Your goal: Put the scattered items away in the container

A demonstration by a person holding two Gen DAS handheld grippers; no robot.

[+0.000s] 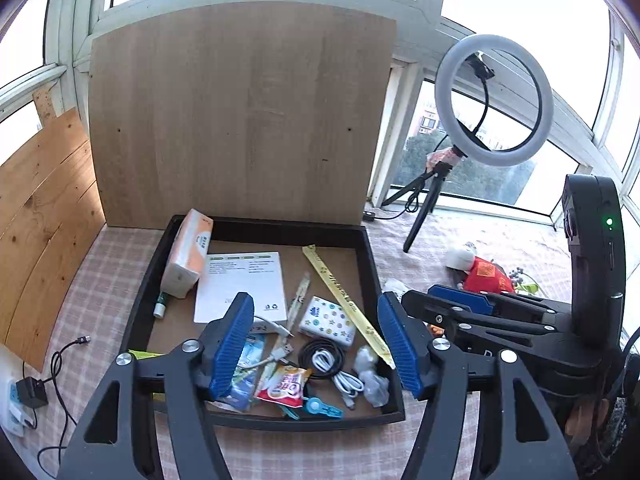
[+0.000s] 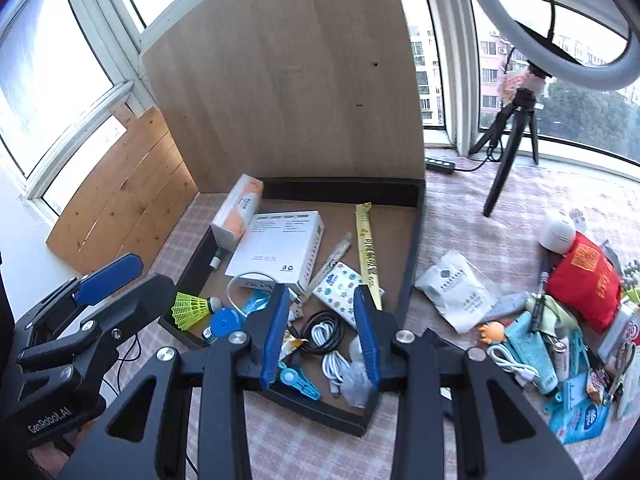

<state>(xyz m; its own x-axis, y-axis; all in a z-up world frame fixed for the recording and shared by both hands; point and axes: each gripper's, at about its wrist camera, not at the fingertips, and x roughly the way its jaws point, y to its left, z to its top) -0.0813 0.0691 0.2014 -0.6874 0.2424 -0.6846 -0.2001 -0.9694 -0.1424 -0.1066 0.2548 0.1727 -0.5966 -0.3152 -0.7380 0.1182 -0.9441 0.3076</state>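
Note:
A black tray with a brown floor holds several items: a tissue pack, a white box, a yellow strip, coiled cables and a snack packet. My left gripper hovers open and empty over the tray's near end. My right gripper is also open and empty over the tray's near right part. Scattered items lie on the cloth to the right: a white pouch, a red packet and a blue tube.
A tall wooden board stands behind the tray. A ring light on a tripod stands at the back right. A charger and cable lie at the left. A yellow shuttlecock sits at the tray's left edge.

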